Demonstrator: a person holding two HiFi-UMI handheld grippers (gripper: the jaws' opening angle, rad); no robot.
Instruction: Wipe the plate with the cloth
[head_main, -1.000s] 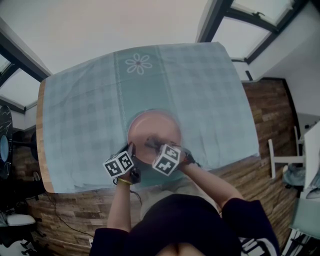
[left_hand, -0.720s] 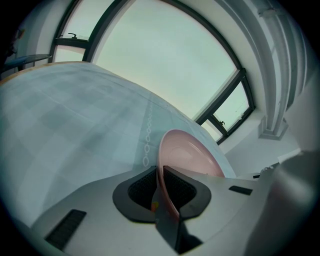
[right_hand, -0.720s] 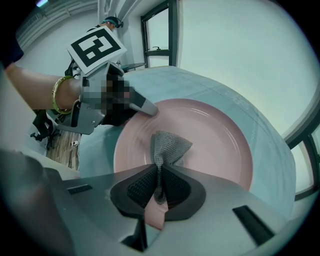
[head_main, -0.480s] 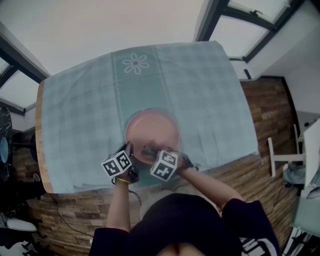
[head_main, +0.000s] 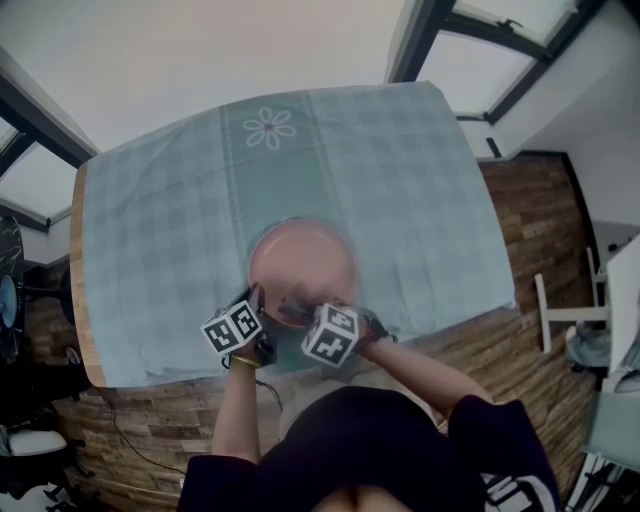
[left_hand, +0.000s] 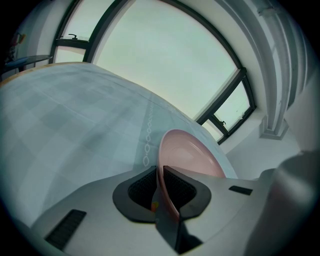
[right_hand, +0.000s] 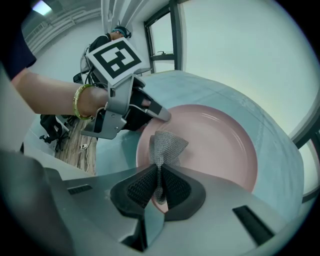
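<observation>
The pink plate (head_main: 302, 260) on the bench (head_main: 140, 250) looks hard and slippery, so the left gripper (left_hand: 161, 175) pinches its rim in its fingers, while the right gripper (right_hand: 159, 175) squeezes the soft, floppy cloth (right_hand: 167, 145) by one bunched end, over the plate.

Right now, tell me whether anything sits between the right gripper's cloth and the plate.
Nothing visible. The grey cloth pinched in the right gripper hangs straight onto the pink plate; the left gripper clamps the rim, off to one side.
</observation>
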